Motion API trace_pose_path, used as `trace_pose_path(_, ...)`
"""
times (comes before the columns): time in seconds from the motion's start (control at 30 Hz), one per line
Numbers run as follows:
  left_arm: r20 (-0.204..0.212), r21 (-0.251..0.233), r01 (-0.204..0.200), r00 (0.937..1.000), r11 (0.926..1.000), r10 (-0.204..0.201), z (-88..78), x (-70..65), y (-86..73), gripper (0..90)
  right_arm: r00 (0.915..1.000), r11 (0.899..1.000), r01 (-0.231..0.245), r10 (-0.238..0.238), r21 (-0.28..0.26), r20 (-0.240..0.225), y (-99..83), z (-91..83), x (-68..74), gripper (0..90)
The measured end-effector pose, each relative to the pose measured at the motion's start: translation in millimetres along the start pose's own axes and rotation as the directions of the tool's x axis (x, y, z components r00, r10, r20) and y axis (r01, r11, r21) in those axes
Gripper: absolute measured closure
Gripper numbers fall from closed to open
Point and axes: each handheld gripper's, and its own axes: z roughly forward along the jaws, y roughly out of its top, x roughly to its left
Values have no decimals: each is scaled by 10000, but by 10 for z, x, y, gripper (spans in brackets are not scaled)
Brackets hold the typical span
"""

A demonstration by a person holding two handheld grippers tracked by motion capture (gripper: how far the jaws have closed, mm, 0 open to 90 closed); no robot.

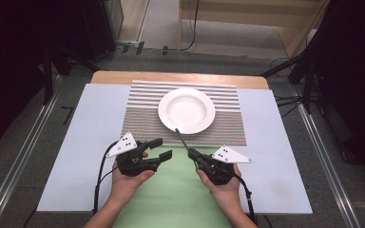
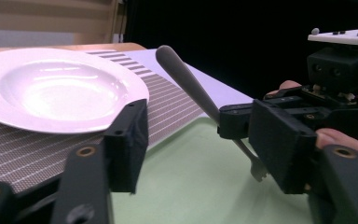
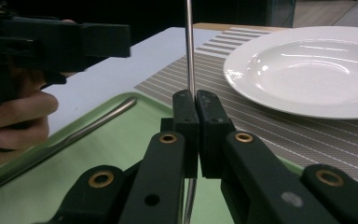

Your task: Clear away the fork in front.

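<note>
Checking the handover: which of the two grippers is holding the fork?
The right gripper, shut on the fork by its neck; the left gripper has nothing between its jaws.

White plate (image 1: 187, 110); grey-white striped placemat (image 1: 142, 111); green tray (image 1: 176, 190); black grippers.

Grey carpeted floor (image 1: 43, 142) around a wooden bench (image 1: 180, 77) topped with a pale blue-grey board (image 1: 275, 161). Metal floor rails (image 1: 24, 156) running past at 9 o'clock and 3 o'clock. Black tripod legs (image 1: 52, 71) at 10 o'clock and a second black stand (image 1: 309, 71) at 2 o'clock, loose cables (image 1: 285, 102) trailing beside it. Light wooden furniture (image 1: 252, 19) at 12 o'clock, a dark cable (image 1: 192, 33) hanging before it. Deep shadow at both upper corners; even overhead light on the board.
</note>
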Motion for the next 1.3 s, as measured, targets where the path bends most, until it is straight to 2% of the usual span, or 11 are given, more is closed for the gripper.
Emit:
trace_pose_path(0.2, -75, 69, 159, 9998, 9998, -158, 16, -21, 3, 490, 9995, 9998, 194, -194, -10, -240, -2, 23, 98, 865)
trace_pose_path(0.47, -45, 74, 438, 9990, 9990, -437, 27, 1, -12, 548, 9966, 9983, 563, -571, -141, -592, -2, 37, 220, 865)
trace_pose_path(0.7, 260, 62, 529, 9983, 9986, -531, 37, 2, -14, 587, 9947, 9976, 686, -689, -75, -758, -15, 67, 295, 865)
trace_pose_path(0.83, 410, 97, 718, 9966, 9974, -721, 44, 5, -23, 636, 9934, 9973, 728, -731, -68, -881, -25, 85, 321, 865)
trace_pose_path(0.97, 1008, 39, 1505, 9835, 9886, -1501, 40, 74, -40, 680, 9930, 9971, 760, -761, -42, -901, -25, 86, 322, 865)
trace_pose_path(1.13, 1524, 7, 1683, 9742, 9857, -1665, 37, 73, -42, 752, 9921, 9969, 788, -789, -39, -977, -27, 91, 330, 864)
trace_pose_path(1.3, 2070, -91, 2018, 9586, 9794, -1956, 17, 53, -28, 820, 9877, 9968, 801, -805, -81, -1340, -13, 99, 327, 850)
